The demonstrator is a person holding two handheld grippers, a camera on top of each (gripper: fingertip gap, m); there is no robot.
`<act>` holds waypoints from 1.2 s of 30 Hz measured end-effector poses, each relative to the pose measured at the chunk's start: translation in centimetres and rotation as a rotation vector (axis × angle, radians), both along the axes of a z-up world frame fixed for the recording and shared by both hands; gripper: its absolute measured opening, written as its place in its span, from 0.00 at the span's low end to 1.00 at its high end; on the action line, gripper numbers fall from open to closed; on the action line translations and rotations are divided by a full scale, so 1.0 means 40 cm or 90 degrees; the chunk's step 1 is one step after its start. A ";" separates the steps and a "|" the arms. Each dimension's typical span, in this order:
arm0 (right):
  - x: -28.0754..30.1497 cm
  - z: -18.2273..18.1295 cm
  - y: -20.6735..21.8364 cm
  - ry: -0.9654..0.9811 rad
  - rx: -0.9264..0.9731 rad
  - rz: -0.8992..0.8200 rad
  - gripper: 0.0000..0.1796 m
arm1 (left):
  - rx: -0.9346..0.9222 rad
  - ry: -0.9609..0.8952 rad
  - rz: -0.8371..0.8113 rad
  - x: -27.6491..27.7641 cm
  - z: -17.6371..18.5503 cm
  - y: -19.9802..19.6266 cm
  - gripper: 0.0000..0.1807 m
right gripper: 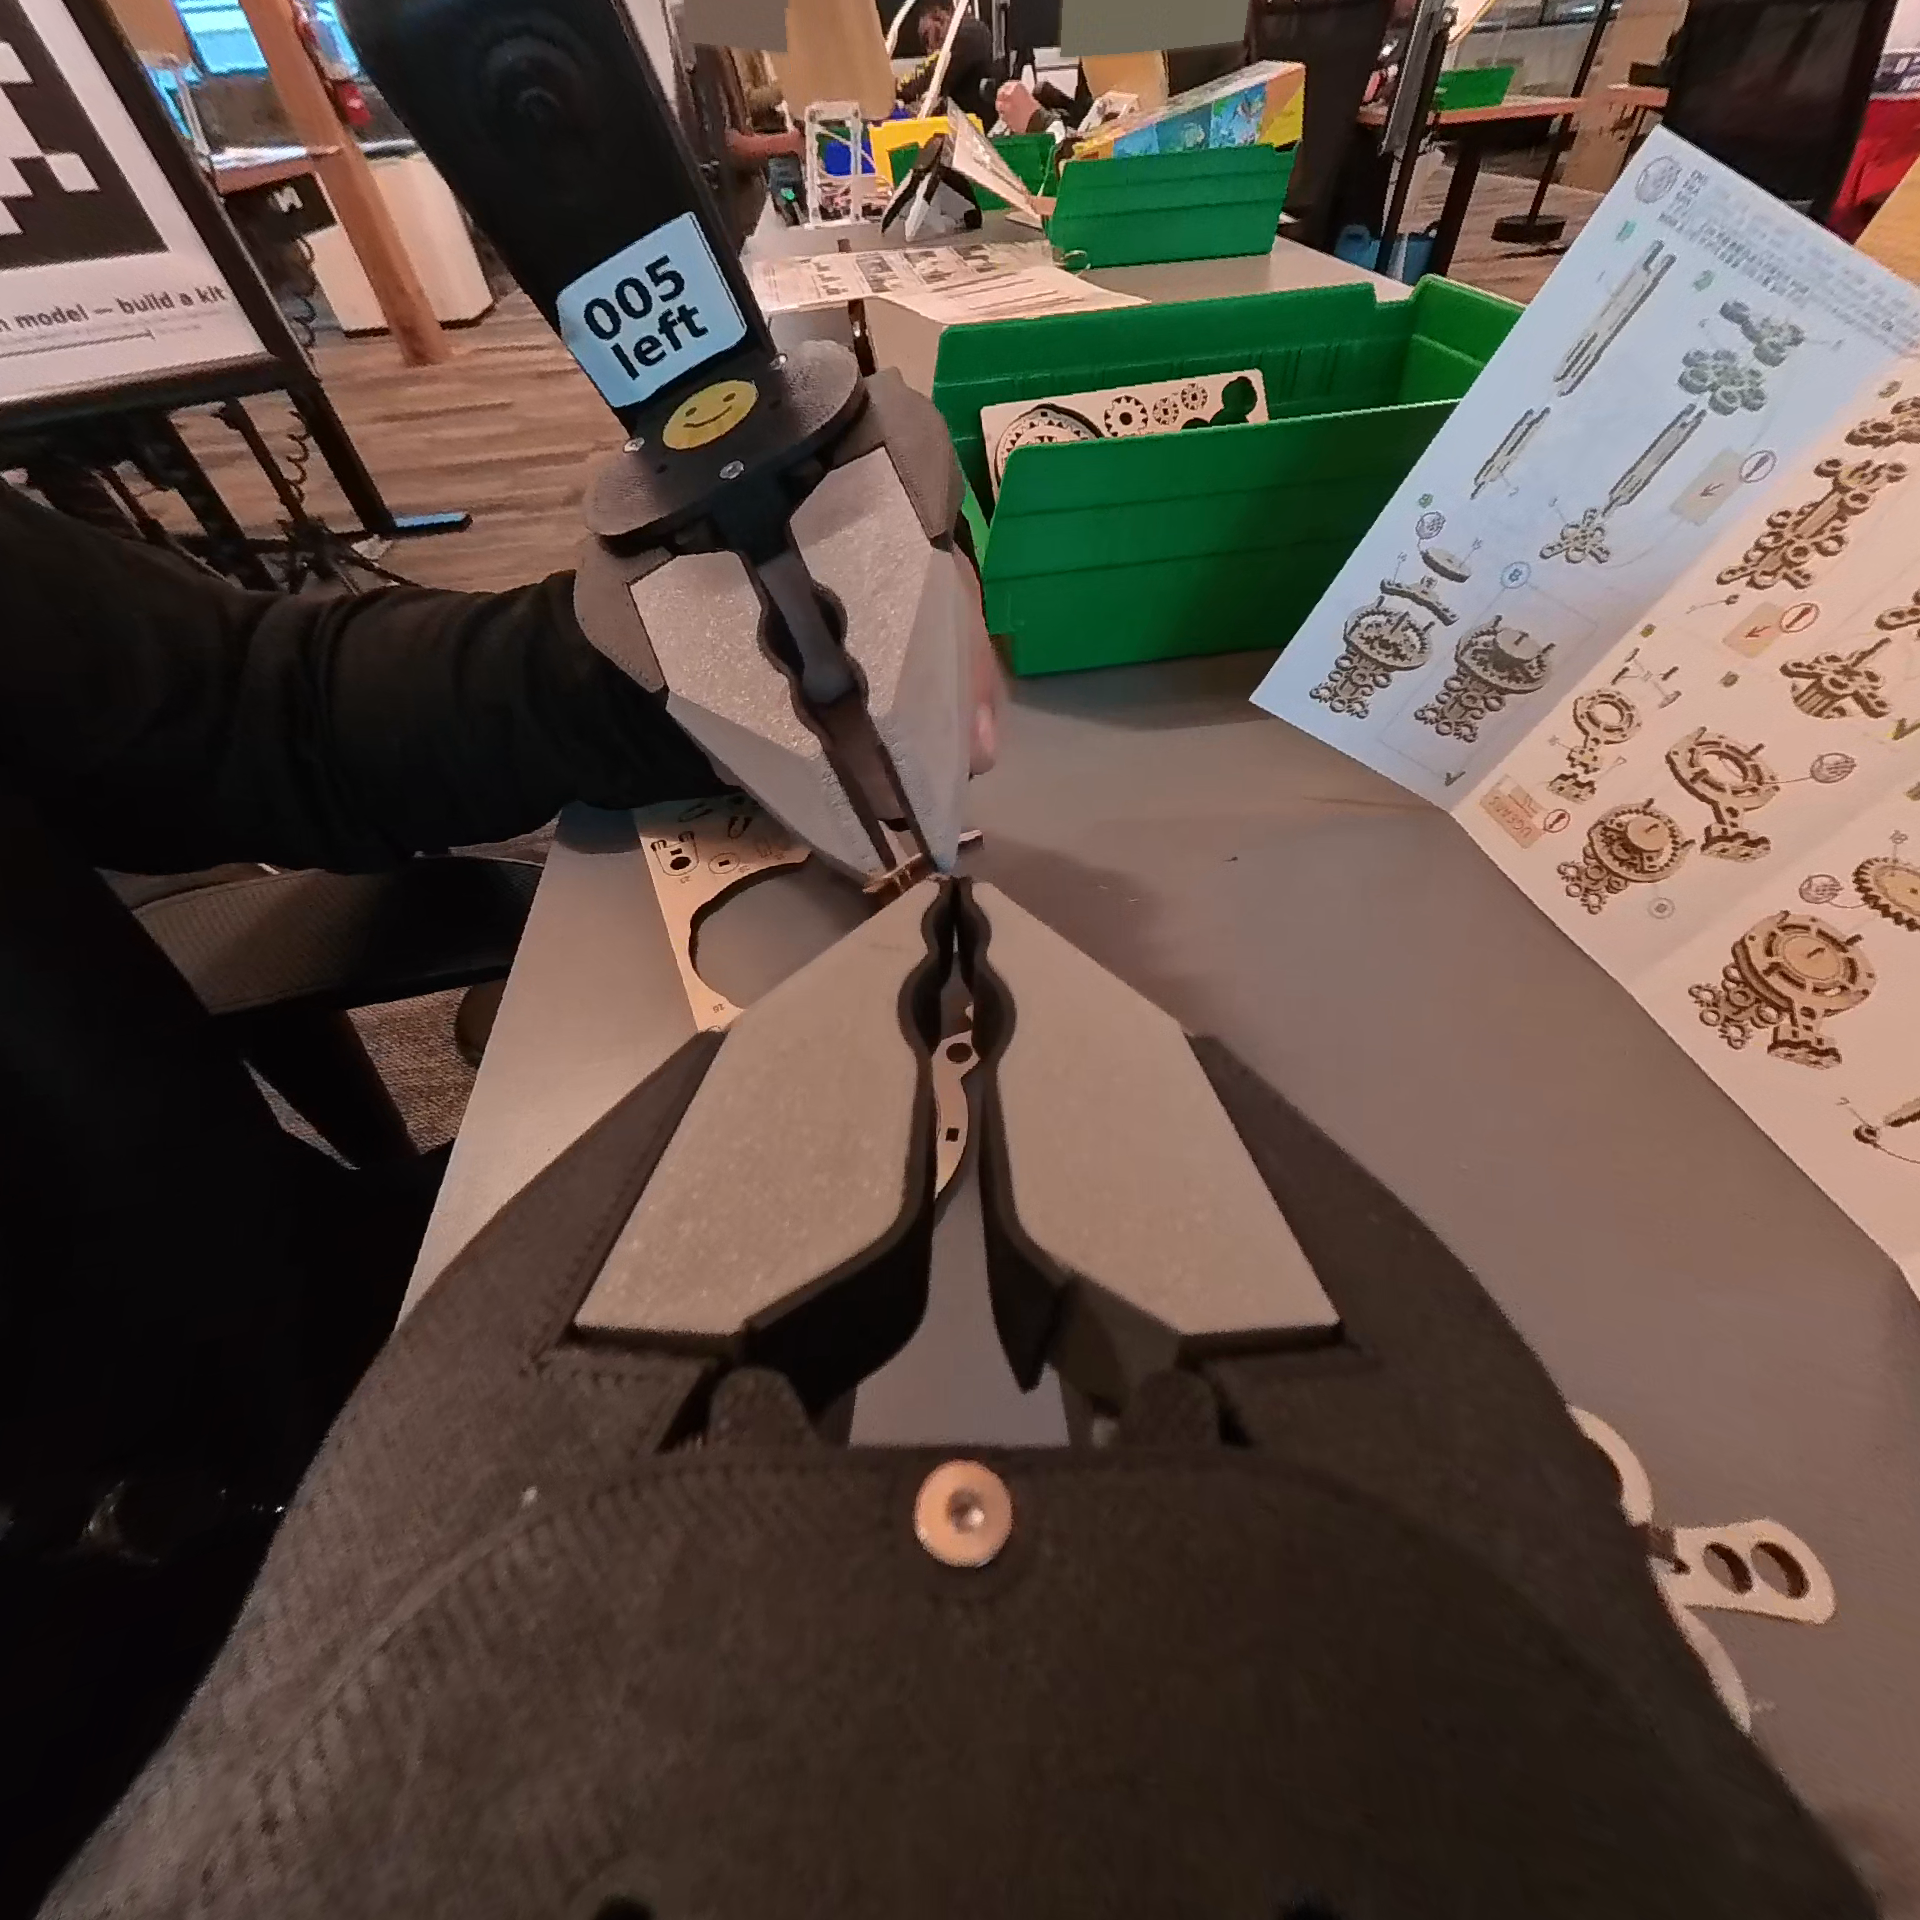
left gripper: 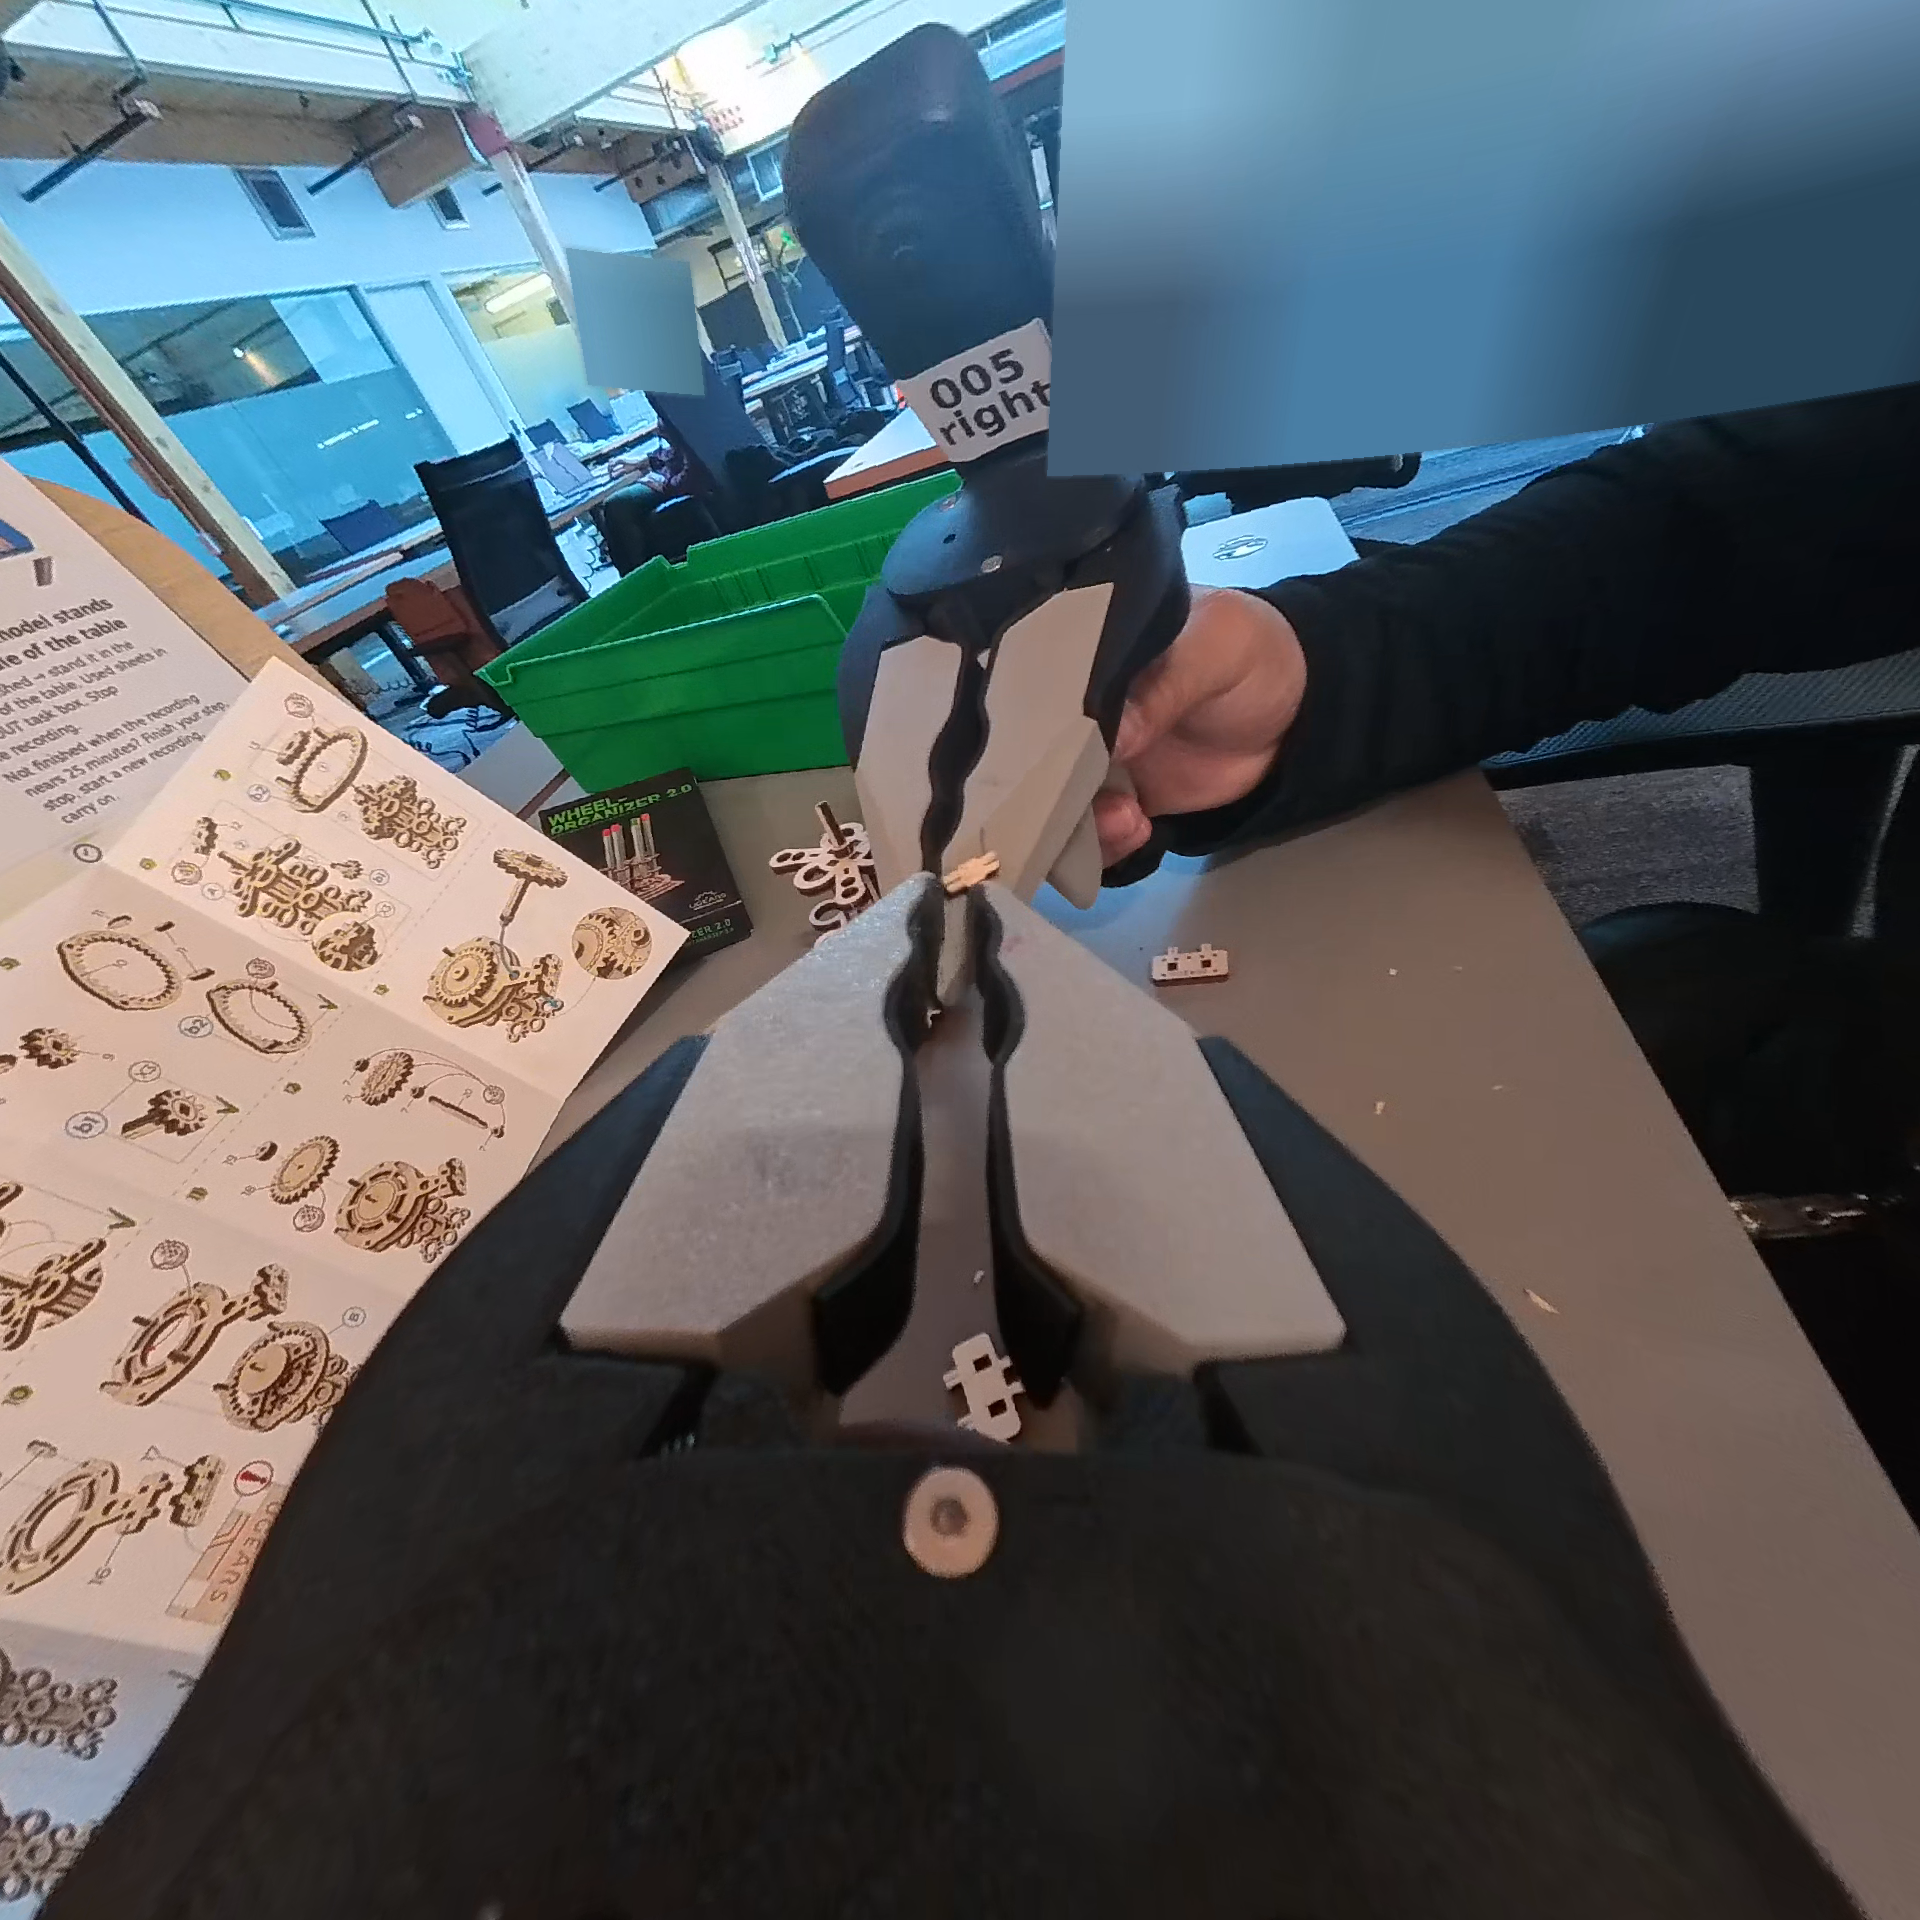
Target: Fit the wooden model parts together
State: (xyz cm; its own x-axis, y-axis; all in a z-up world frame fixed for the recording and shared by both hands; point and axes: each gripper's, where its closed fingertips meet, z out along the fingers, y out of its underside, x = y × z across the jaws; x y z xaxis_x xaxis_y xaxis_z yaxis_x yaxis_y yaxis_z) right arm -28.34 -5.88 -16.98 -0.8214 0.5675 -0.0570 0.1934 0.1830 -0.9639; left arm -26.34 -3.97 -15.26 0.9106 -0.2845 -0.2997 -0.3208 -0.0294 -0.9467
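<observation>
Two green bins (left gripper: 675, 665) on grey table (left gripper: 1403, 1039), open-plan workshop.

The two grippers meet tip to tip above the grey table (left gripper: 1455, 1039), leaving no gap between them. In the left wrist view, the instruction sheet (left gripper: 312, 1039) stands up close on the left, and the green bin (left gripper: 707, 675) and a small black box (left gripper: 644, 862) block the far side. To the right the tabletop lies open, holding only a small wooden part (left gripper: 1192, 963) and scattered crumbs.
</observation>
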 end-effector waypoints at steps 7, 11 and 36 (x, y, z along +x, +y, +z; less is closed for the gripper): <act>-0.004 -0.003 0.004 -0.008 -0.002 -0.005 0.00 | -0.006 0.000 0.006 -0.005 -0.004 0.003 0.01; -0.005 0.000 0.006 -0.010 -0.009 -0.006 0.00 | -0.007 -0.009 0.010 -0.012 -0.003 0.002 0.00; -0.020 -0.051 0.008 0.001 0.086 -0.034 0.00 | -0.265 -0.165 0.092 -0.081 -0.086 -0.084 0.05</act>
State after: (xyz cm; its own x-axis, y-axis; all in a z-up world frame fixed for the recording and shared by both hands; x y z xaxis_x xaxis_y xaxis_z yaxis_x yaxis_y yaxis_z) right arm -29.13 -5.56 -19.02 -0.7894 0.6134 0.0240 0.2056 0.3009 -0.9312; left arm -29.57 -7.33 -18.72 0.9789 -0.1971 0.0532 -0.0415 -0.4475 -0.8933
